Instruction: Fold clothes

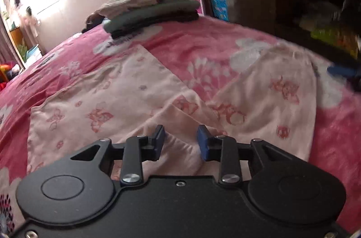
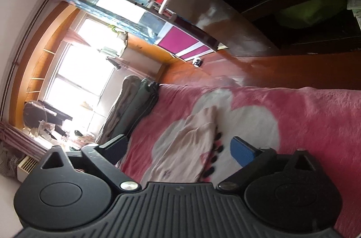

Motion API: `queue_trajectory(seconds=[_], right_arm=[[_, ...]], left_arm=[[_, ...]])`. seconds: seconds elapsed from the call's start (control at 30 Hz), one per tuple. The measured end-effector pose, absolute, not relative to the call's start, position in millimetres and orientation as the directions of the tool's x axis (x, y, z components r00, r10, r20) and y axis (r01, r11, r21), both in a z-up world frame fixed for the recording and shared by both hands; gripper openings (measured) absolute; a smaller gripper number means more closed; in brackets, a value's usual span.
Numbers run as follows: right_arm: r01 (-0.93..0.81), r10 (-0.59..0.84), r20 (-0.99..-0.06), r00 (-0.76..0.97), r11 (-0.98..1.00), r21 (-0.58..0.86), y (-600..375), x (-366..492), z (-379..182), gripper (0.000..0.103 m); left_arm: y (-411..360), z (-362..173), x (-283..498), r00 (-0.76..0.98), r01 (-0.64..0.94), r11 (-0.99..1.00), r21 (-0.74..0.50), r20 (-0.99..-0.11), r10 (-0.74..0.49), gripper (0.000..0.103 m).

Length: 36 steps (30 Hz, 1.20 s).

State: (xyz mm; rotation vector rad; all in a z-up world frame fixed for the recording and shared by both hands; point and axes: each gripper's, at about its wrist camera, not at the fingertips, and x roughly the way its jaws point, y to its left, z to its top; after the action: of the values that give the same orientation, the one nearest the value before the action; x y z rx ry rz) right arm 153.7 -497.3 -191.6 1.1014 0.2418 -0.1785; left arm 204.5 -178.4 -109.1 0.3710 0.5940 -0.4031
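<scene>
Pyjama trousers (image 1: 126,100), pale pink with a flower print, lie spread flat on the pink bed cover (image 1: 203,44) so the legs can be folded; the waist end sits directly between and under the left gripper (image 1: 181,141), its jaws parted and holding nothing; the right gripper (image 2: 178,147), tilted sideways, has jaws wide apart over one leg end; beyond both jaws waits a stack of folded clothes (image 1: 151,10), probably finished; motion blur hides shelf contents.
</scene>
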Motion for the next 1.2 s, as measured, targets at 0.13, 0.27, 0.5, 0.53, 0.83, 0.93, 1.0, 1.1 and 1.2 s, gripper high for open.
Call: queue_trajectory(seconds=[0.13,0.27,0.5,0.53,0.83,0.93,1.0,1.1,1.2], right_arm=[[0.278,0.011,-0.309,0.951,0.407,0.870,-512,172,-201,0.083],[0.266,0.030,-0.296,0.955,0.362,0.893,-527,184,-206,0.079],[0.217,0.161,-0.280,0.946,0.325,0.920,-562,203,-216,0.052],[0.231,0.188,-0.322,0.928,0.390,0.892,-561,208,-212,0.047],[0.222,0.258,-0.469,0.845,0.629,0.745,-539,215,-191,0.046],[0.197,0.286,-0.397,0.872,0.537,0.820,-546,219,-199,0.046],[0.198,0.289,-0.364,0.885,0.475,0.857,-551,224,-205,0.040],[0.186,0.289,-0.373,0.882,0.512,0.839,-546,229,-203,0.035],[0.157,0.275,-0.339,0.900,0.521,0.839,-547,222,-199,0.008]], left_arm=[[-157,-91,179,0.790,0.438,0.875,0.206,-0.552,-0.266,0.033],[-129,-84,149,0.796,0.430,0.886,0.173,-0.535,-0.283,0.039],[-94,-74,115,0.810,0.378,0.918,0.117,-0.521,-0.267,0.039],[-91,-74,114,0.811,0.372,0.921,0.114,-0.522,-0.263,0.039],[-93,-67,110,0.816,0.367,0.922,0.124,-0.519,-0.255,0.039],[-100,-64,106,0.813,0.382,0.912,0.146,-0.523,-0.257,0.039],[-104,-59,102,0.817,0.390,0.904,0.176,-0.518,-0.252,0.039],[-105,-48,96,0.827,0.389,0.898,0.205,-0.508,-0.242,0.039],[-97,-34,95,0.832,0.374,0.909,0.183,-0.500,-0.241,0.040]])
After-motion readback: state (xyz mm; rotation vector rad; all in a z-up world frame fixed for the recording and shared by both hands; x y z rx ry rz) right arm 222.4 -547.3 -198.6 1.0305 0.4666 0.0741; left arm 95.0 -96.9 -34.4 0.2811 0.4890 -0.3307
